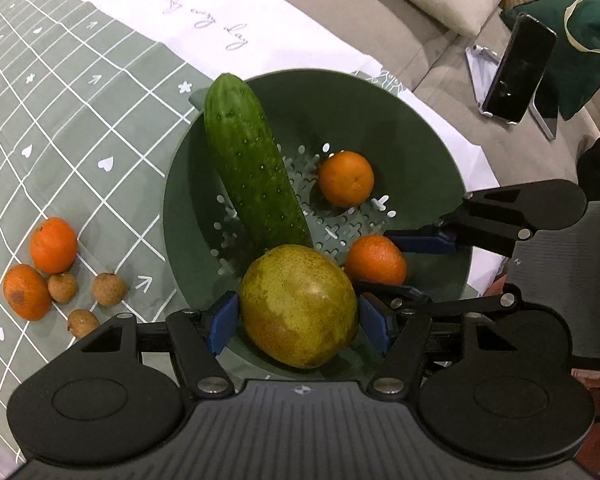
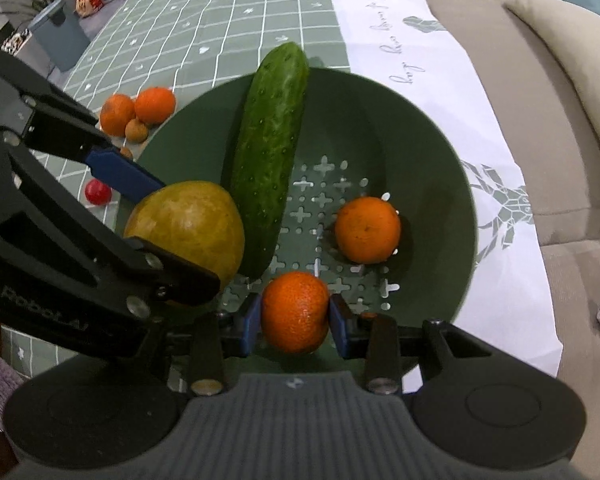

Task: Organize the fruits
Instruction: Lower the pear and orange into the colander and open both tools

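Note:
A green strainer bowl point(image 1: 400, 128) point(image 2: 428, 152) holds a cucumber point(image 1: 252, 164) point(image 2: 272, 152) and a loose orange point(image 1: 346, 178) point(image 2: 367, 229). My left gripper point(image 1: 298, 322) is shut on a yellow-green pear point(image 1: 300, 306) point(image 2: 188, 224) at the bowl's near rim. My right gripper point(image 2: 295, 322) is shut on an orange point(image 2: 295, 310) point(image 1: 376, 260) just inside the bowl, beside the pear. In the left wrist view the right gripper point(image 1: 384, 262) reaches in from the right.
On the green checked cloth point(image 1: 80, 120) left of the bowl lie two oranges point(image 1: 53, 245) point(image 1: 27, 291) and three small brown fruits point(image 1: 109, 289). A small red fruit point(image 2: 97, 193) lies there too. A phone on a stand point(image 1: 516, 72) sits on the sofa.

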`<state>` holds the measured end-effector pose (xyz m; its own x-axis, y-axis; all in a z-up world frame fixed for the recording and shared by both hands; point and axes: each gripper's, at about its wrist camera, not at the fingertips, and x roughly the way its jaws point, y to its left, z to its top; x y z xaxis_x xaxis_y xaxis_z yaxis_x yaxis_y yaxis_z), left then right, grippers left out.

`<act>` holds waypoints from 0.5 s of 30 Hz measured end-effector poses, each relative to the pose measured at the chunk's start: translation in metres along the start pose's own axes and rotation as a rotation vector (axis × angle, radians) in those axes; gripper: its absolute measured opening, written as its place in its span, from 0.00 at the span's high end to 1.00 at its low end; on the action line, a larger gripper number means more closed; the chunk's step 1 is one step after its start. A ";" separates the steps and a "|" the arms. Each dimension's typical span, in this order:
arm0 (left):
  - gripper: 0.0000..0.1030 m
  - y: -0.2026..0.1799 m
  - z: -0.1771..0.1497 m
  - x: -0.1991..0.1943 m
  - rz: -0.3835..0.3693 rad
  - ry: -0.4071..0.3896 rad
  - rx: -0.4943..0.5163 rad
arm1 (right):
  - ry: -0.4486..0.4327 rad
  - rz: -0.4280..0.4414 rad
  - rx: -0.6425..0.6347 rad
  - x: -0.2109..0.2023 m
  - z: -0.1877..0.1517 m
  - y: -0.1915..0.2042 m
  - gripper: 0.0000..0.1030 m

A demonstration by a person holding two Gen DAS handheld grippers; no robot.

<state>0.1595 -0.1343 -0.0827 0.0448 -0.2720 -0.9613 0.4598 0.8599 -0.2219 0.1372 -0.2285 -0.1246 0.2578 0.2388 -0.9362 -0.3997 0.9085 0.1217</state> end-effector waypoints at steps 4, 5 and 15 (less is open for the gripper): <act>0.27 0.000 0.001 0.002 -0.018 0.006 0.003 | 0.013 -0.003 -0.033 0.005 0.000 0.003 0.67; 0.27 0.000 0.002 0.003 -0.021 0.008 0.003 | 0.018 -0.004 -0.039 0.006 0.000 0.004 0.67; 0.26 0.002 -0.001 0.006 -0.039 -0.003 0.001 | 0.036 -0.033 -0.066 0.007 -0.001 0.012 0.67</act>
<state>0.1598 -0.1339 -0.0889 0.0295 -0.3070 -0.9512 0.4619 0.8481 -0.2594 0.1331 -0.2164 -0.1303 0.2402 0.1950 -0.9509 -0.4485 0.8911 0.0695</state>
